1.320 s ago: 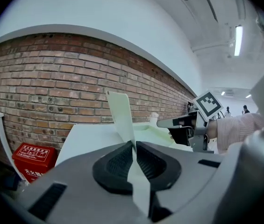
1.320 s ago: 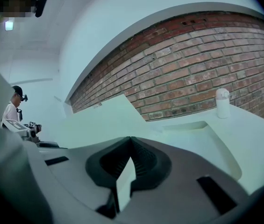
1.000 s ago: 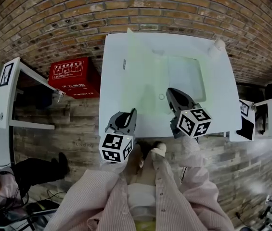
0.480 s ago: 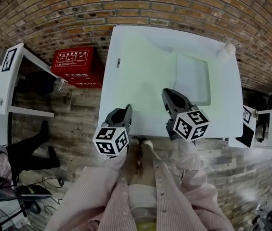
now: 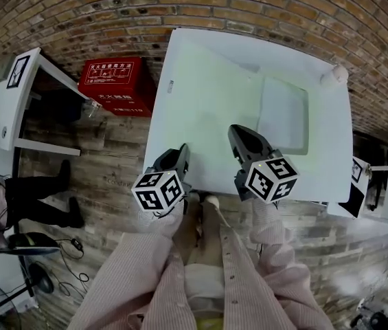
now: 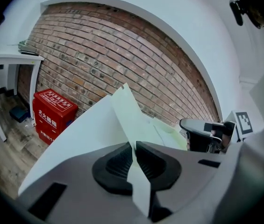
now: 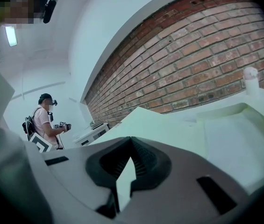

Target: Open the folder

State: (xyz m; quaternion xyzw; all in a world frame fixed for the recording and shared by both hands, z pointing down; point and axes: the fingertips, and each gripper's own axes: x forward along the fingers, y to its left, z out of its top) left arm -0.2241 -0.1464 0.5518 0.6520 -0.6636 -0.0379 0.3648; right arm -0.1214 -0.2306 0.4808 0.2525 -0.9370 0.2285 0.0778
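While the pale green folder [image 5: 214, 95] lies spread across the white table [image 5: 336, 174] in the upper middle of the head view, its near edge reaches both grippers at lower centre. The left gripper [image 6: 134, 152] has its jaws pinched together on a thin sheet of the folder, which stands edge-on between the pads. The right gripper [image 7: 131, 158] likewise clamps a sheet edge.

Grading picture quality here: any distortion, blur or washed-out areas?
Head view: heavy fisheye bows the brick wall; the pale folder barely stands out from the white table. Left gripper view: dark vignetted corners, left claw soft up close. Right gripper view: same bowing, dark corners.
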